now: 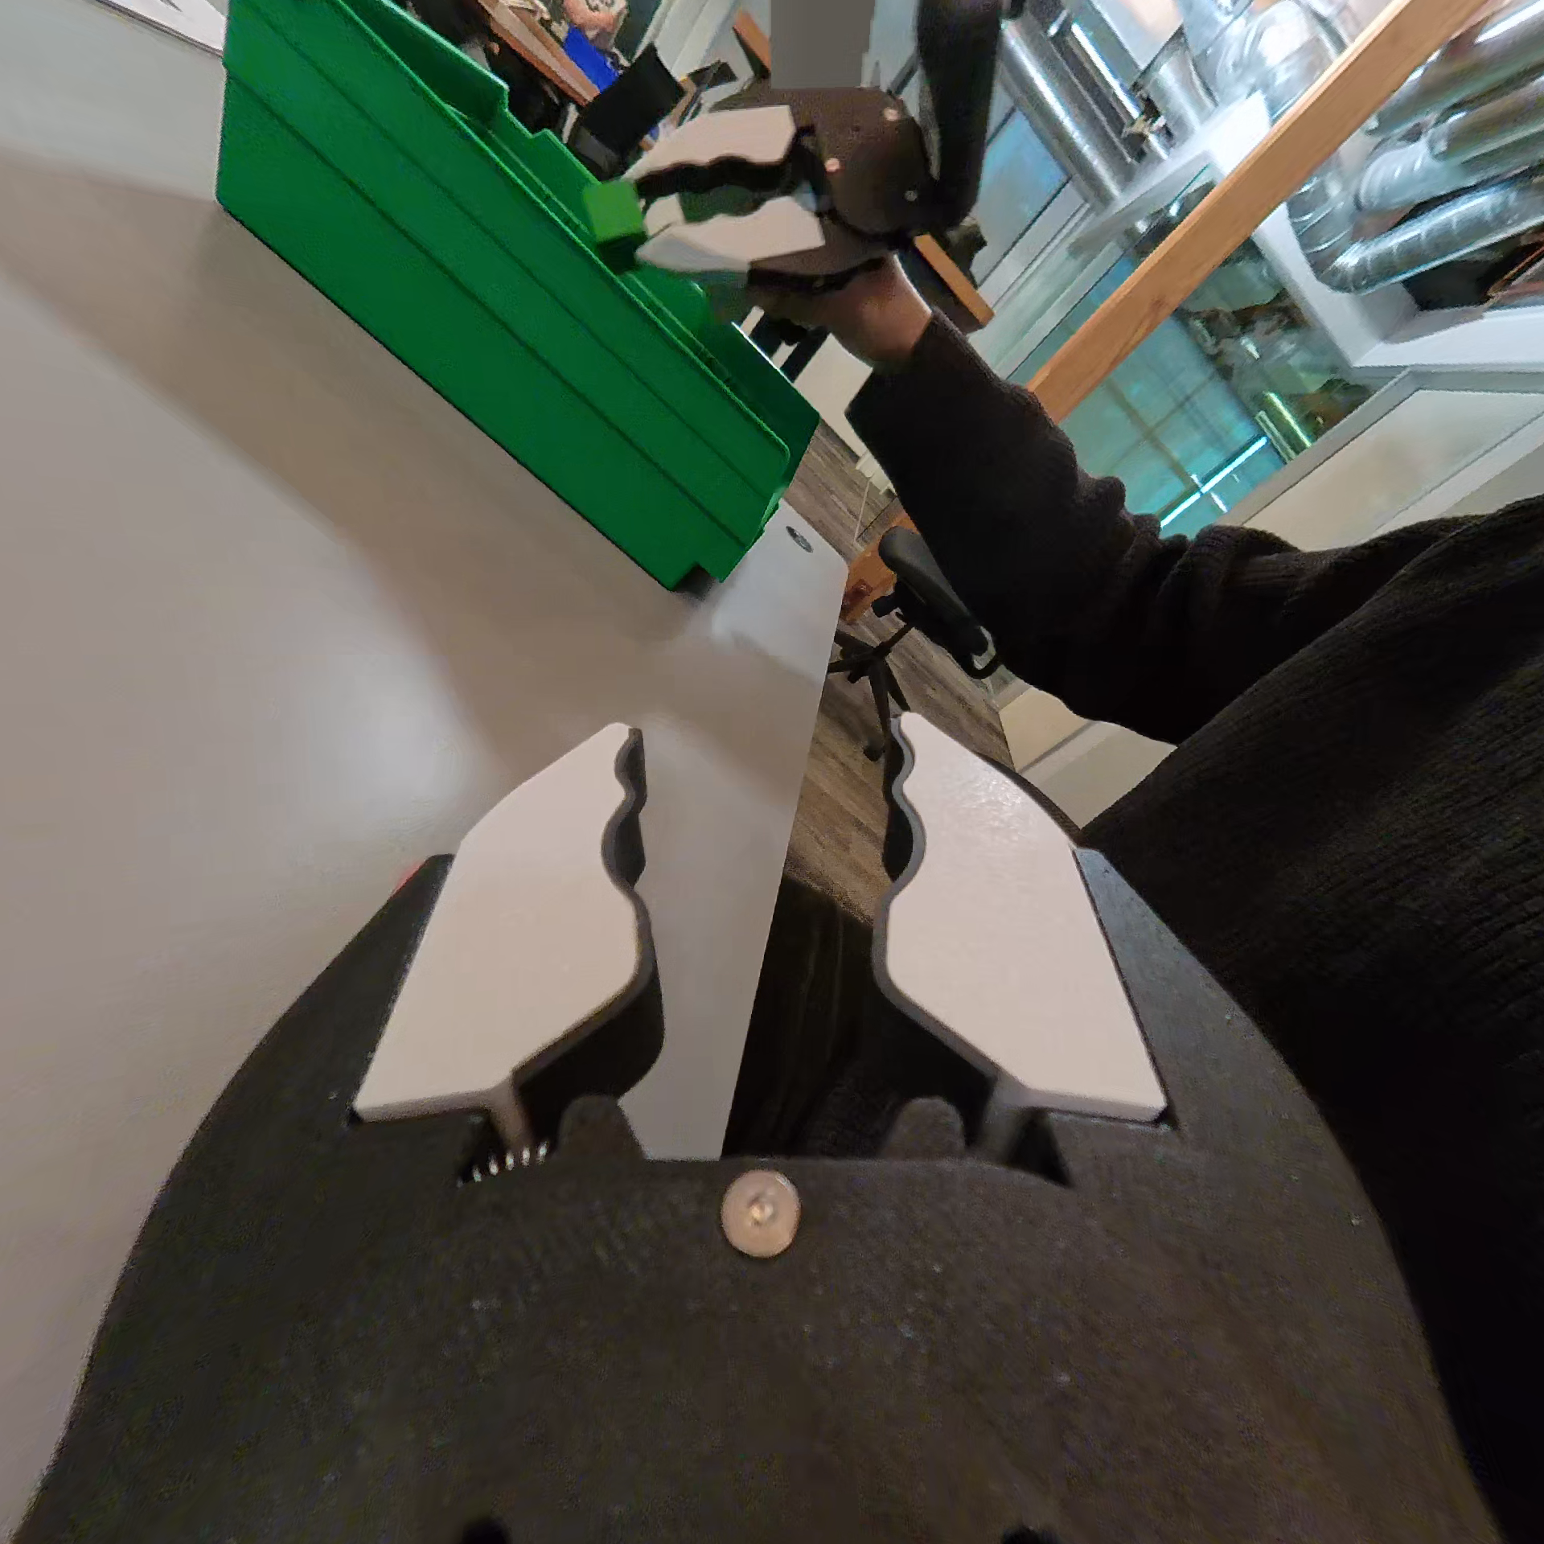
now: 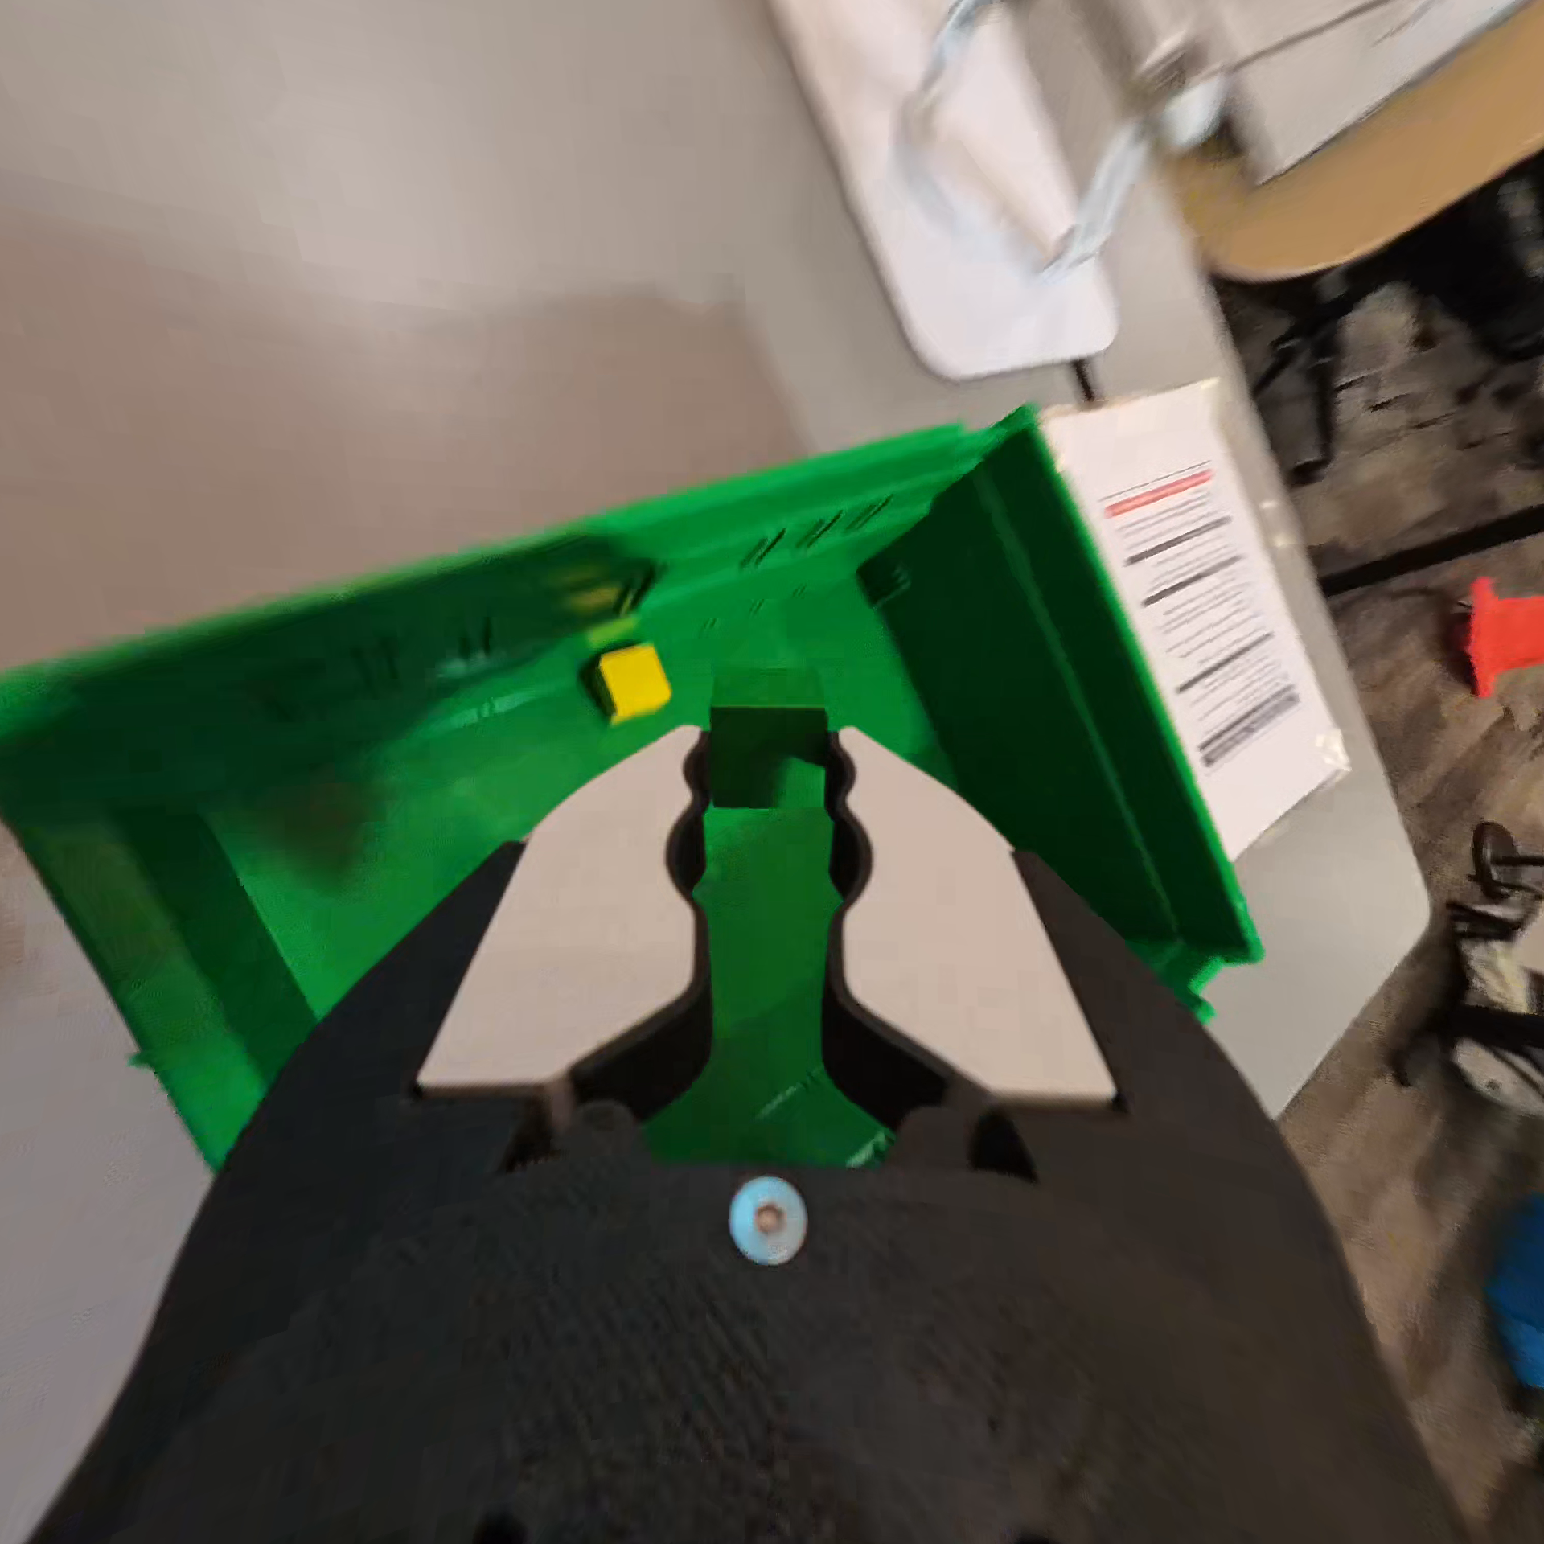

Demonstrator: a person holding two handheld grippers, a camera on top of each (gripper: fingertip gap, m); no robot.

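My right gripper point(image 2: 767, 739) is shut on a green cube point(image 2: 764, 752) and holds it above the inside of a green bin point(image 2: 1044, 668). A yellow cube point(image 2: 633, 681) lies on the bin floor just left of the fingertips. In the left wrist view the same gripper point(image 1: 639, 219) shows with the green cube point(image 1: 614, 213) at its tips over the green bin point(image 1: 468, 334). My left gripper point(image 1: 764, 744) is open and empty, low over the near edge of the white table point(image 1: 209, 627), well short of the bin.
A printed sheet in a plastic sleeve point(image 2: 1195, 601) lies on the table right of the bin. A white panel point(image 2: 961, 192) lies beyond it. A person's dark sleeve point(image 1: 1128, 568) reaches across. An office chair point(image 1: 911, 618) stands off the table edge. A red object point(image 2: 1504, 635) lies on the floor.
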